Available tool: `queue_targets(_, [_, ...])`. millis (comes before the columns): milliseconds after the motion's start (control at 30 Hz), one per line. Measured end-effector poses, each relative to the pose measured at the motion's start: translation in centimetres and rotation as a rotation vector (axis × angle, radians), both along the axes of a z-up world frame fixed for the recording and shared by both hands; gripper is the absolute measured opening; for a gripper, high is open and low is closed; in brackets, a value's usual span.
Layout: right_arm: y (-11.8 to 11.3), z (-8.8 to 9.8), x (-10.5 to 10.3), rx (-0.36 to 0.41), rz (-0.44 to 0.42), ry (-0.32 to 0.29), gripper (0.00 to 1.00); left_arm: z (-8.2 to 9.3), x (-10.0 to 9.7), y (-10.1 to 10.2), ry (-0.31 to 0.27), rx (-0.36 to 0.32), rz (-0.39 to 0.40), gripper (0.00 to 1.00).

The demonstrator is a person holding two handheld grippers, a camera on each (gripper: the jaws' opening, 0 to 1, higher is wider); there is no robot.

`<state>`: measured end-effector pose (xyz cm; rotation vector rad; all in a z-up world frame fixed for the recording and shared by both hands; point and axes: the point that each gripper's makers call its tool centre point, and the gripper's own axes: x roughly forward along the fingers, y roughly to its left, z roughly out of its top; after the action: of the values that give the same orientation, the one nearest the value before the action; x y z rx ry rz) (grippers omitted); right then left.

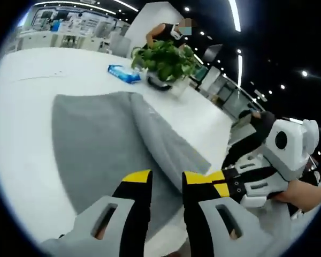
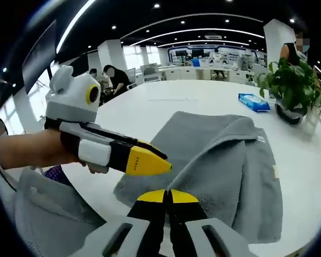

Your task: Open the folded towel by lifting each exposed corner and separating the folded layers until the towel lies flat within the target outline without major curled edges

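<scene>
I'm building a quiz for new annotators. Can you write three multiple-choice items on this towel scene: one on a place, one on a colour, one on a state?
1. Where is the blue packet?
A. on the towel
B. on the table beside the potted plant
C. between jaws

2. What colour is the towel?
A. grey
B. green
C. red

3. How does the towel lie?
A. fully flat
B. rolled into a tube
C. partly folded over itself

Key: B, it rests on the white table near the plant; A, grey in both views; C, a folded layer overlaps the lower one.

Open office, desks (image 2: 214, 67), dark ceiling striplights (image 2: 203, 29).
</scene>
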<state>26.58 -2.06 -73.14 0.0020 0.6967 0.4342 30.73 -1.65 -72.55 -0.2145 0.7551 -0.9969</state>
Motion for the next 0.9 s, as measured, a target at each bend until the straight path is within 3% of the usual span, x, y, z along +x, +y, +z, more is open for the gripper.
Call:
queue_targets(333, [1.0, -0.1, -0.3, -0.066, 0.071, -0.026, 0.0, -1.2, 0.0, -1.6, 0.039, 0.059, -0.039, 0.22])
queue_targets(600, [1.2, -0.3, -0.5, -0.078, 0.091, -0.017, 0.0, -2.4, 0.0, -1.4, 0.086, 0.086, -0.036, 0.04])
queue_targets(700, [0.8, -0.4, -0.3, -0.086, 0.08, -0.013, 0.0, -2.6, 0.1, -1.1, 0.097, 0.09, -0.029, 0.02])
queue_targets(800, [0.8, 0.1, -0.1, -0.032, 0.05, -0.008, 0.0, -2.5, 0.7, -0.3, 0.064, 0.111, 0.0, 0.01])
queue_targets(900, [0.0, 0.4, 0.3, -0.035, 0.019, -0.035, 0.04, -2.3, 1.3, 0.4, 0.041, 0.116, 0.013, 0.01])
